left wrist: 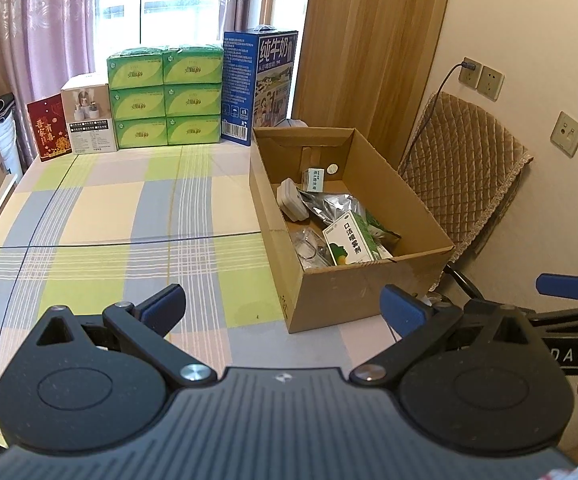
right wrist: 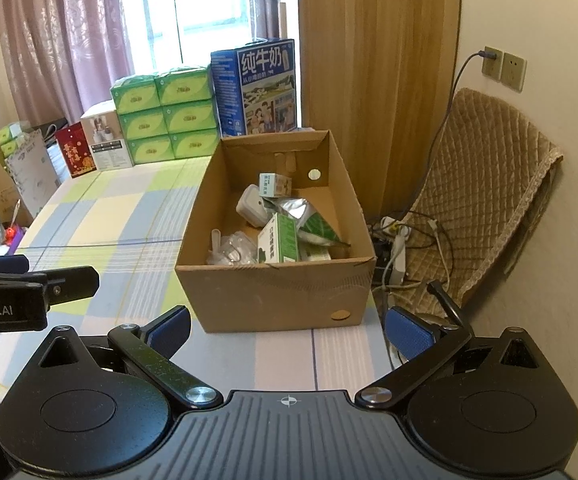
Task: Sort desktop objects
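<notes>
Checked cloth in pale yellow, green and blue covers the surface (left wrist: 129,216) before me, with lilac curtains (left wrist: 29,40) and a bright window behind. Along the far edge stand a stack of green tissue boxes (left wrist: 165,96), a tall blue milk carton case (left wrist: 259,84), a white product box (left wrist: 89,118) and a red card (left wrist: 47,128). At the right edge of the surface sits an open brown cardboard box (right wrist: 273,284), and the sorted things lie inside it: a white and green spray box (left wrist: 349,244), a silver foil pouch (right wrist: 297,208), a small green and white carton (right wrist: 275,184), a grey plastic case (right wrist: 251,206) and clear plastic wrapping (right wrist: 229,250). My left claw (left wrist: 285,308) hangs over the cloth just short of the box, its blue-padded fingers (left wrist: 161,306) wide apart and holding nothing. My right claw (right wrist: 289,330) is likewise spread and empty, facing the box's near wall. Beside the surface, a quilted tan chair (right wrist: 485,192) leans at the wall under the sockets.
</notes>
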The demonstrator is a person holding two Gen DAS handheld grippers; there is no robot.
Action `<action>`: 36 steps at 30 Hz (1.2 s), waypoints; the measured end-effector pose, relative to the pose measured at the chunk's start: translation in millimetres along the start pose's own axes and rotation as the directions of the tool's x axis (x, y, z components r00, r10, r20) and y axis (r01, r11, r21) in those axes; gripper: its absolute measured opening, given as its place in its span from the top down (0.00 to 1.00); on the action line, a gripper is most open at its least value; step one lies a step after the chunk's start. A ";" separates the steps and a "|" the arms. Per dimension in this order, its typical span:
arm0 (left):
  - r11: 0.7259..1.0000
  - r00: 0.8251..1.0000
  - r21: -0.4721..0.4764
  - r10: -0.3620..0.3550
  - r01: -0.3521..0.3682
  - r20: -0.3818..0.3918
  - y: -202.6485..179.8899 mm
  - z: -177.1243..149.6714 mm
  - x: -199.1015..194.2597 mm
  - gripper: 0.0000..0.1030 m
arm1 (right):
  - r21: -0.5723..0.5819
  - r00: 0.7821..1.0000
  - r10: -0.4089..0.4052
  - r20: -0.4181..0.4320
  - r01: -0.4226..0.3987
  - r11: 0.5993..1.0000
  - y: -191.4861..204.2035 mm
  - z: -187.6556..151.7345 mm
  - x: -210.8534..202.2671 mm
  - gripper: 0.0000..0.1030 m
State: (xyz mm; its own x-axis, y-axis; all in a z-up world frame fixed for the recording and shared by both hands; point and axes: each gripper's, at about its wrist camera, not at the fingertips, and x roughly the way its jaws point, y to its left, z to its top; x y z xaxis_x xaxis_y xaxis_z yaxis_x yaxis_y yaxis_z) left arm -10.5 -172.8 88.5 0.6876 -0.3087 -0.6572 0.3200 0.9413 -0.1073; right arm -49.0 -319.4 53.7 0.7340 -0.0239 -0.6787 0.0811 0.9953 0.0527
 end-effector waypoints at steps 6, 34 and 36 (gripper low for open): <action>1.000 1.000 0.000 -0.001 0.001 -0.010 0.1 -1.9 2.7 0.01 | 0.004 1.000 0.002 -0.004 -0.002 1.000 1.4 0.1 1.7 0.02; 0.999 0.999 -0.029 -0.017 0.016 -0.034 9.4 -5.9 13.7 0.01 | -0.010 0.999 0.004 -0.033 -0.005 1.000 13.9 -2.3 15.7 0.02; 0.999 0.999 -0.033 -0.023 0.022 -0.022 9.5 -7.6 12.2 0.01 | -0.010 0.999 0.006 -0.032 -0.006 1.000 13.8 -2.3 15.9 0.02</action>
State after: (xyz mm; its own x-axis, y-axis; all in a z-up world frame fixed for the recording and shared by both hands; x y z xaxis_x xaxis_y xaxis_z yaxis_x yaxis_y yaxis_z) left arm -4.1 -166.6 73.7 0.6654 -0.3273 -0.6709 0.3133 0.9382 -0.1469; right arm -37.8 -305.8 41.9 0.7123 -0.0150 -0.7017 0.0695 0.9964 0.0493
